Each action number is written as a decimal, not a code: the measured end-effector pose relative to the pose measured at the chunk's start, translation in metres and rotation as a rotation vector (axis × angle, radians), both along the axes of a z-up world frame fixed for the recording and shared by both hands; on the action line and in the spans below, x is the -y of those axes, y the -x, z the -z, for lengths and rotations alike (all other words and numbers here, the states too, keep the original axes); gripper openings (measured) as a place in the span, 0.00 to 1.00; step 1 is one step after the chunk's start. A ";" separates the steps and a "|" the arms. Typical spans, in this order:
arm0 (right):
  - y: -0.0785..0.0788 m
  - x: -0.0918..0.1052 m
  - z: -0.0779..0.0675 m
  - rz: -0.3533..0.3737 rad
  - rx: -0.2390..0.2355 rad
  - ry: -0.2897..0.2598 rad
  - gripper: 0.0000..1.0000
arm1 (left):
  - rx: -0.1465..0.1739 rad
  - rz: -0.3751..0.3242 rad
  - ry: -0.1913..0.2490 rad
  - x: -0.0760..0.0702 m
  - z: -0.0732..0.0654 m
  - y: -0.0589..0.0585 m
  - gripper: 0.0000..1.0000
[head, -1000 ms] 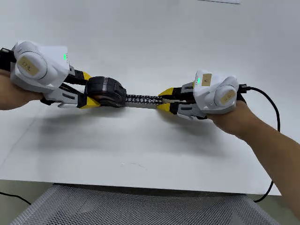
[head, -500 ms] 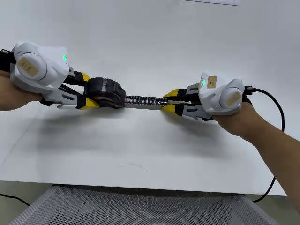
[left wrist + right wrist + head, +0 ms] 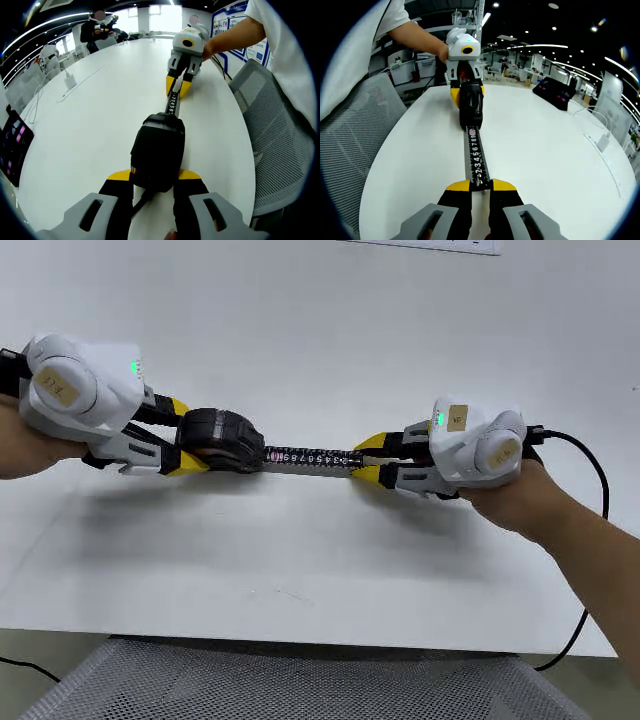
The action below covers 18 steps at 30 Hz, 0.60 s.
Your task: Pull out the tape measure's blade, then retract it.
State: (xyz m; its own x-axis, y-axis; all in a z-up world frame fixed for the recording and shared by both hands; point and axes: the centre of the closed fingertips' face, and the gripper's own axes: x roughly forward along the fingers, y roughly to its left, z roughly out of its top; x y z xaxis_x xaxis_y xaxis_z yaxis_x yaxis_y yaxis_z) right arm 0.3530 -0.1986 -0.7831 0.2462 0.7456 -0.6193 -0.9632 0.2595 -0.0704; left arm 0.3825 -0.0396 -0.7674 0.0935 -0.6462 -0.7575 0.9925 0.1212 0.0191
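Note:
The black tape measure case (image 3: 222, 440) is held just above the white table (image 3: 300, 350), with my left gripper (image 3: 185, 435) shut on its rear. In the left gripper view the case (image 3: 157, 150) sits between the yellow-tipped fingers (image 3: 119, 176). A dark blade (image 3: 310, 457) with white numbers runs from the case to my right gripper (image 3: 365, 458), which is shut on the blade's end. The right gripper view shows the blade (image 3: 475, 155) stretching from the fingertips (image 3: 506, 185) to the case (image 3: 471, 105).
A grey mesh chair (image 3: 300, 680) stands at the table's near edge. A black cable (image 3: 590, 490) trails from the right gripper. A dark tablet (image 3: 12, 145) and white cables (image 3: 65, 82) lie far off on the table, and people sit at its far end.
My right gripper has drawn rightward, away from the case, and more of the numbered blade is out. The left gripper and the case have stayed put.

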 end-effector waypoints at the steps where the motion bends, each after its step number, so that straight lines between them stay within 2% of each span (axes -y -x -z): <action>1: 0.000 0.001 0.000 0.000 0.001 0.003 0.08 | -0.001 0.000 0.000 0.000 0.000 0.000 0.25; 18: 0.004 0.017 0.001 -0.003 -0.009 0.030 0.08 | 0.001 0.003 0.000 0.001 -0.001 0.000 0.25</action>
State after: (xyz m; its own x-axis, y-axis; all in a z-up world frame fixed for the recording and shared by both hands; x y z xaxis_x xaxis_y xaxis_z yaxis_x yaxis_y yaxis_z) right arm 0.3487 -0.2152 -0.7838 0.2381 0.7275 -0.6435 -0.9646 0.2546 -0.0690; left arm 0.3822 -0.0404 -0.7667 0.0922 -0.6463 -0.7575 0.9928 0.1179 0.0203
